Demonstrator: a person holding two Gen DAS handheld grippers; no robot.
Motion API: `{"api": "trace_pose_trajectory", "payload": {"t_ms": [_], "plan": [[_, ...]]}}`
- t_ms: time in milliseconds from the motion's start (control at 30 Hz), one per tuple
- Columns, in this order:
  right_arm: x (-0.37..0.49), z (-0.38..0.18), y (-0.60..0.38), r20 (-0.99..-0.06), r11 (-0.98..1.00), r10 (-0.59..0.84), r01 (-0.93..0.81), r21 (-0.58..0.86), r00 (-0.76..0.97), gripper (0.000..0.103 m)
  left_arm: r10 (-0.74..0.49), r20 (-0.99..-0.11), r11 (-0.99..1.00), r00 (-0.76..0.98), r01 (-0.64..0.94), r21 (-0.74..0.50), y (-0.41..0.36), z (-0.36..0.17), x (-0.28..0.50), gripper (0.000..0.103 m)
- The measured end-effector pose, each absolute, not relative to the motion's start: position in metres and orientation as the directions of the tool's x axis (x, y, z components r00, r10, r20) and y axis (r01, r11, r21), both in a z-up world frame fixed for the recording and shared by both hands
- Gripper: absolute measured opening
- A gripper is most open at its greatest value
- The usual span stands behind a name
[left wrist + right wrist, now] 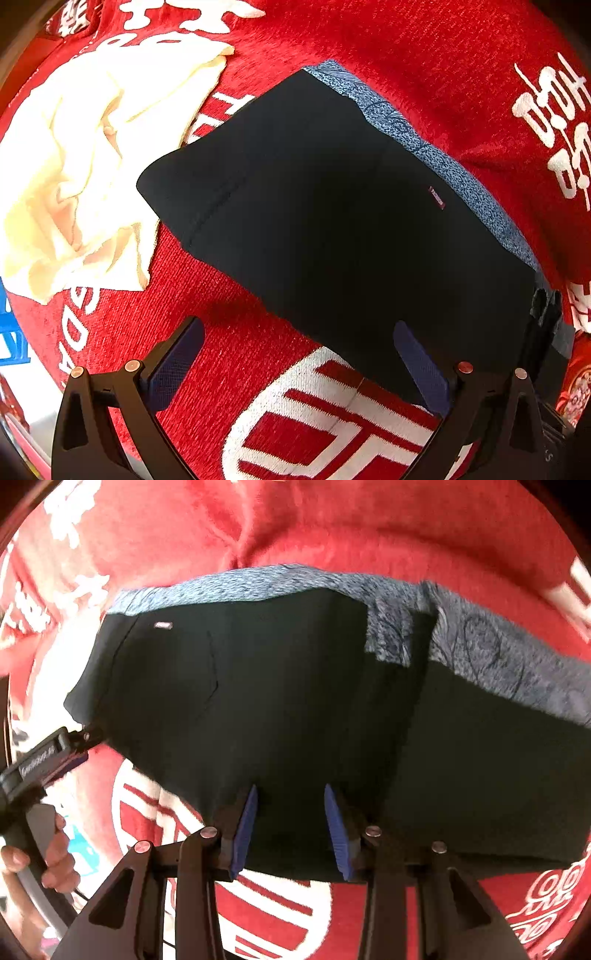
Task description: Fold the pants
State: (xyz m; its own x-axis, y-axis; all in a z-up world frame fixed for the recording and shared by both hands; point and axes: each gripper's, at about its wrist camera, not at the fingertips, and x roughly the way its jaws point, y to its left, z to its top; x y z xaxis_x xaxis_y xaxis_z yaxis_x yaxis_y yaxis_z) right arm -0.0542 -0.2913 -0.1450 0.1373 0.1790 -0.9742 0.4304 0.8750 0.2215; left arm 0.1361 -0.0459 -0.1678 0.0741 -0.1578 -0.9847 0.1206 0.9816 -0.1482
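Note:
Black pants [332, 206] with a blue speckled waistband [461, 177] lie folded on a red cloth. My left gripper [297, 326] stands open wide at their near edge, its right finger over the black fabric and its left finger over the red cloth. In the right wrist view the pants [258, 701] fill the middle. My right gripper [291, 792] points down onto their near edge with its blue pads [245, 827] half apart and dark fabric between them. I cannot see the pads pressing on it. The left gripper [83, 736] shows at the pants' left corner, held by a hand [55, 853].
The red cloth [443, 55] with white lettering covers the whole surface. A crumpled cream cloth [92, 166] lies left of the pants, touching their far-left corner. Something blue [9, 332] shows at the left edge.

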Motion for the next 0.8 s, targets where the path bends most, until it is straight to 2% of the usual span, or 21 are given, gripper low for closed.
{"api": "trace_pose_trajectory", "payload": {"t_ms": [100, 300, 500, 800], "plan": [[-0.053, -0.145, -0.291, -0.973, 0.876, 0.182, 0.425, 0.227, 0.145, 0.042, -0.191, -0.979, 0.978, 0.074, 0.104, -0.183, -0.041, -0.169, 0.138, 0.103], [-0.052, -0.146, -0.289, -0.970, 0.884, 0.192, 0.403, 0.237, 0.149, 0.042, -0.391, -0.916, 0.920, 0.087, 0.030, -0.390, -0.014, -0.169, 0.141, 0.103], [-0.053, -0.147, -0.288, -0.969, 0.890, 0.190, 0.390, 0.237, 0.155, 0.043, -0.495, -0.861, 0.868, 0.121, 0.014, -0.497, 0.001, -0.177, 0.148, 0.103], [-0.054, -0.147, -0.287, -0.970, 0.894, 0.180, 0.385, 0.231, 0.163, 0.045, -0.565, -0.811, 0.824, 0.151, 0.047, -0.565, 0.000, -0.180, 0.158, 0.103]]}}
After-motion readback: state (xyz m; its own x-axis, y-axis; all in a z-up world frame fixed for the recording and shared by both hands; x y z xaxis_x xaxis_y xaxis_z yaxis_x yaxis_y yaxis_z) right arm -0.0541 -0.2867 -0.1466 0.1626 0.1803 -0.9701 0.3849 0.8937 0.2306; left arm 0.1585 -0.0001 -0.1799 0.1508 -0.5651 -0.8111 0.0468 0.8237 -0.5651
